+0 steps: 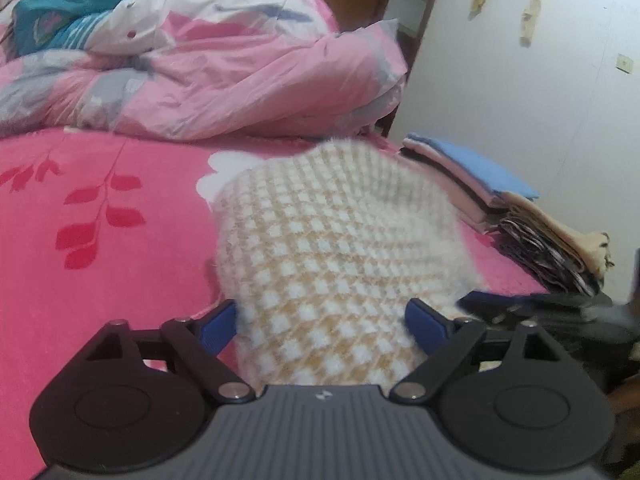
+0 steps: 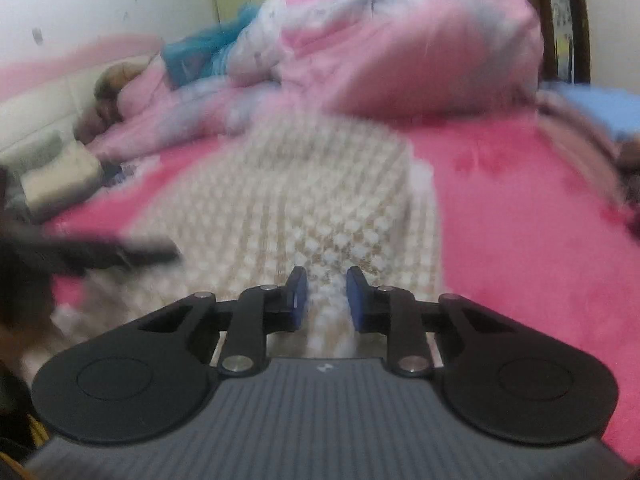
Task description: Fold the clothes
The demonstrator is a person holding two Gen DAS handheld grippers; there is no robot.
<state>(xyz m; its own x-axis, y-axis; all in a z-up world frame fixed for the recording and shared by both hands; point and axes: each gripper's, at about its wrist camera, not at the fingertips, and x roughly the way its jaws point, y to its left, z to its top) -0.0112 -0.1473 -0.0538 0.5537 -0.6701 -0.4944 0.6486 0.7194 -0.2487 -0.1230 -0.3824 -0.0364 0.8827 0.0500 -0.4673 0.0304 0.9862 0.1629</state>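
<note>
Right gripper [image 2: 326,300]: blue pads [image 2: 298,298] drawn close, pinching a ridge of the checked knit garment [image 2: 304,200]; the frame is blurred, so the grasp is a probable reading, not a certain one.

Left gripper [image 1: 320,324]: jaws spread wide, released; the knit garment [image 1: 336,248] bulges up between the pads without being pressed.

Garment: cream-and-tan fuzzy weave, lying on the pink bedspread [image 1: 100,240], running from the fingers toward 12 o'clock in both views.

Step in hand, as judged: carrying a fold over. Advice: keep the pinched edge taut and level, let the free gripper pin the fold line flat before the edge is laid down, align hems.

Surroundings: crumpled pink quilt [image 1: 240,68] at 12 o'clock, close behind the garment and likely to crowd a long fold; stack of folded clothes [image 1: 480,184] at 2 o'clock, near the bed edge; teal cloth [image 1: 68,16] at 10 o'clock, well apart.
</note>
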